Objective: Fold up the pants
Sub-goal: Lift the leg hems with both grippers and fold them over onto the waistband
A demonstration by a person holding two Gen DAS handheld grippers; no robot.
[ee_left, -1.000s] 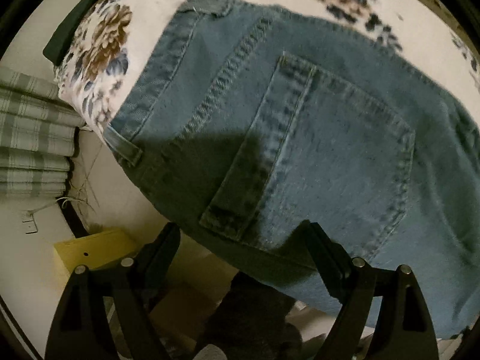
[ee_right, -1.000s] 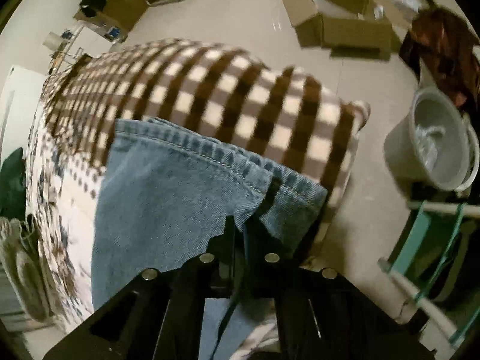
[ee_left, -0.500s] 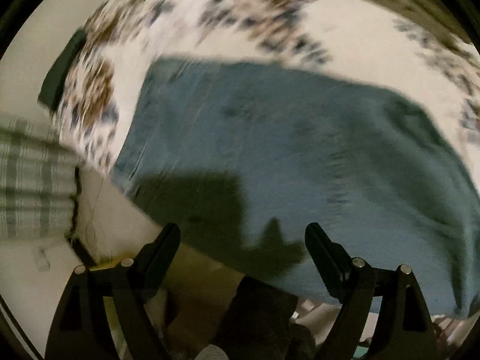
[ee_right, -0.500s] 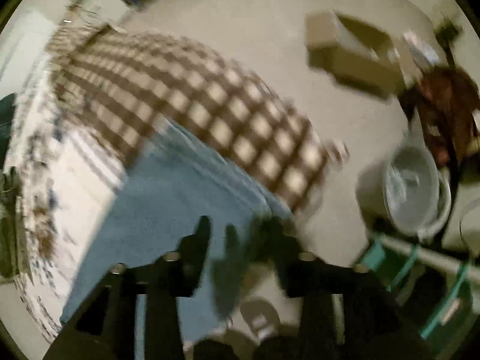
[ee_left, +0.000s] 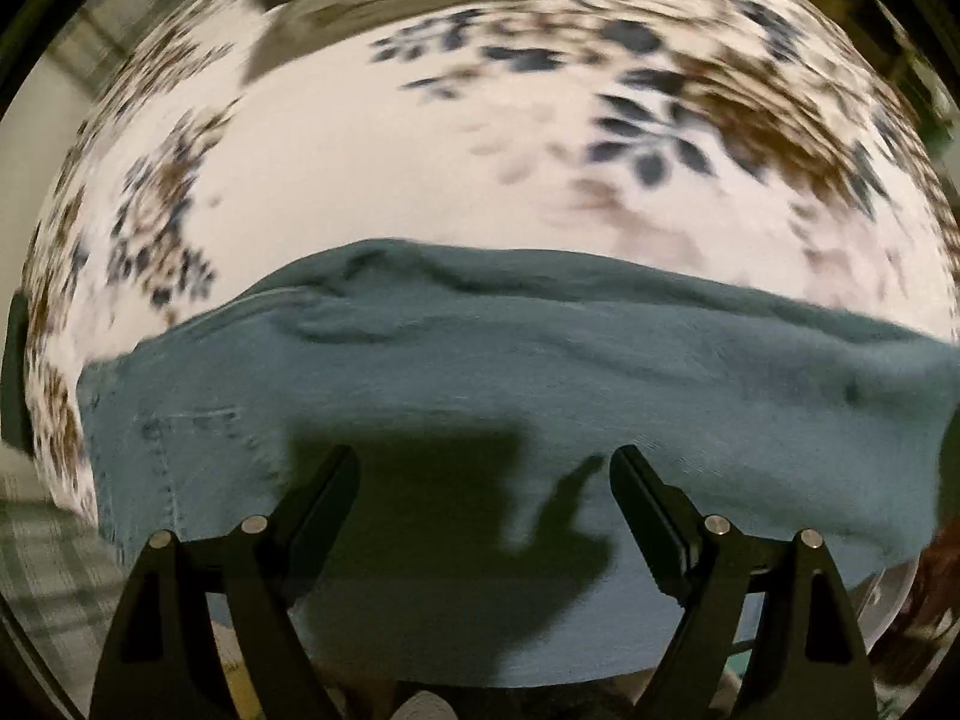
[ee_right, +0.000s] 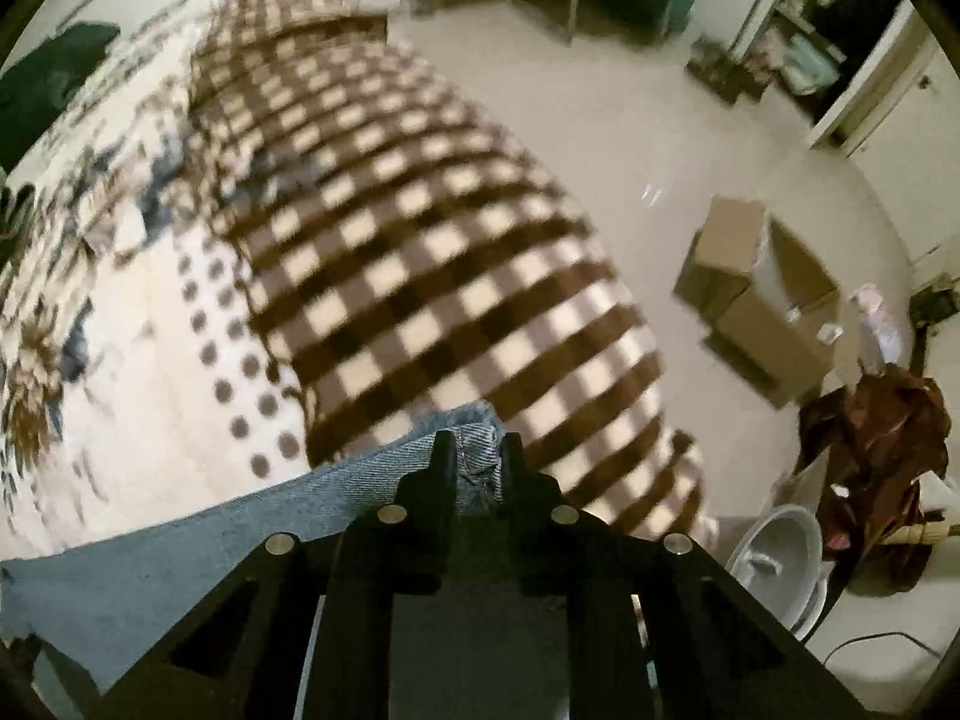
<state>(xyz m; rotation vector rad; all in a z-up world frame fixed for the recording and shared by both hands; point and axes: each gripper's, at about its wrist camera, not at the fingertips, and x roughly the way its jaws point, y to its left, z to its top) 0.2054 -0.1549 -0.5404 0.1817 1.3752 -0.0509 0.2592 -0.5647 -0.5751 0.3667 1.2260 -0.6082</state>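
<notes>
Left wrist view: one pair of jeans (ee_left: 510,372) lies across the floral bedspread (ee_left: 360,168), filling six o'clock; the left gripper (ee_left: 485,474) hangs over it, jaws wide, gripping nothing. Right wrist view: the right gripper (ee_right: 475,456) pinches a denim hem at six o'clock, the checked blanket (ee_right: 420,252) at twelve; I'd carry that hem over level, edges matched; one cardboard box (ee_right: 762,294), one basin (ee_right: 780,552).

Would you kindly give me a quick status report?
Left gripper open above jeans. Right gripper shut on jeans' edge. Nothing blocking on floral bedspread.
</notes>
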